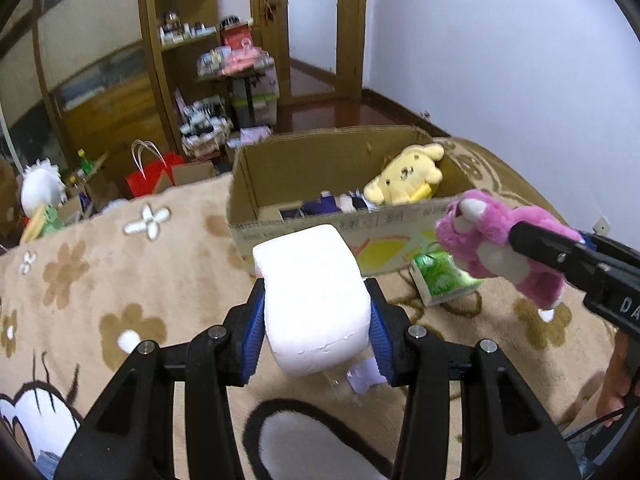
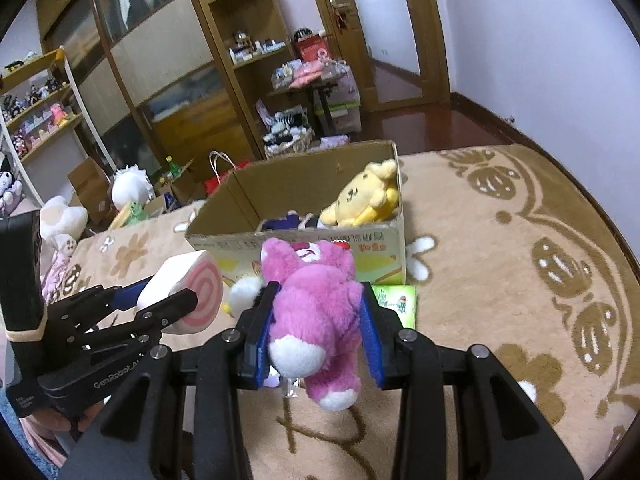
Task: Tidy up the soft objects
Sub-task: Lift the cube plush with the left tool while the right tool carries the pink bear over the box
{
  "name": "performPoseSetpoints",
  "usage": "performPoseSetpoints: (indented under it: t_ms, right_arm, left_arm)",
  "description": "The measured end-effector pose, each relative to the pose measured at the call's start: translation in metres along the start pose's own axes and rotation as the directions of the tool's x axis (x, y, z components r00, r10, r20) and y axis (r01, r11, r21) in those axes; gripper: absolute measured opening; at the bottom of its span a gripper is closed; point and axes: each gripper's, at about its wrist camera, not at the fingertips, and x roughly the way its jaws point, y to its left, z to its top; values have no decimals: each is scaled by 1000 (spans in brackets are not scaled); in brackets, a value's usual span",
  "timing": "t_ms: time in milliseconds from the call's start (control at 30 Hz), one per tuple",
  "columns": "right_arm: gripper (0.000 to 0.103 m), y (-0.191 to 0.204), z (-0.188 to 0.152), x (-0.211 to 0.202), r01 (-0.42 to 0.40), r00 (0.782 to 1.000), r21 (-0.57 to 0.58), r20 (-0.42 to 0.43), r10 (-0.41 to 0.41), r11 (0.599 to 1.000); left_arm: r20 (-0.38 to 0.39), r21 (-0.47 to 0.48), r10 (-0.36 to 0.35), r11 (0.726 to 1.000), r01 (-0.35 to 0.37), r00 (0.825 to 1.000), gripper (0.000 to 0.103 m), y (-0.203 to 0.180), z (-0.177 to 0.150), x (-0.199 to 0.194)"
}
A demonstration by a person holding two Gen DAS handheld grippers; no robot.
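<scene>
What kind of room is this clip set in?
Probably a lived-in bedroom or playroom: a patterned beige blanket carrying a cardboard box of plush toys, wooden shelves, and a doorway.

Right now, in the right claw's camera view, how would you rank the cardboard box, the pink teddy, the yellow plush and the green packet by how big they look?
1. Cardboard box
2. Pink teddy, though nearness inflates it
3. Yellow plush
4. Green packet, partly hidden
</scene>
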Motion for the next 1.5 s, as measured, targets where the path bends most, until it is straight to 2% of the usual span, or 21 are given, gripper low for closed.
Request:
performPoseSetpoints:
  t_ms: [200, 500, 667, 833, 1067, 1333, 1500]
  right_arm:
    - [39, 6, 6, -22, 36, 990, -43, 136, -30, 998]
    - [39, 6, 15, -28, 24, 980, -57, 200, -12, 998]
    - [39, 3, 23, -26, 11, 973, -54, 231, 2, 998]
    - [39, 5, 31, -23, 3, 965, -70, 260, 16, 998]
    - [39, 8, 41, -7, -2, 959, -98, 281, 30, 995]
    - [40, 12, 46, 18, -22, 956, -132, 286, 59, 991]
    - [40, 13, 46, 37, -27, 965, -156, 255, 66, 987]
  left_arm:
    - [73, 2, 29, 1000, -29, 997, 45, 2, 5, -12]
    - [178, -4, 65, 998, -65, 982, 45, 8, 20, -20]
    - [269, 1, 104, 994, -109, 957, 45, 7, 30, -26]
    - [318, 16, 104, 993, -115, 942, 45, 5, 46, -25]
    - [338, 22, 98, 993, -112, 936, 45, 11, 59, -2]
    - [299, 26, 87, 995, -99, 950, 45, 19, 70, 29]
    - [268, 22, 78, 996, -87, 960, 45, 21, 74, 49]
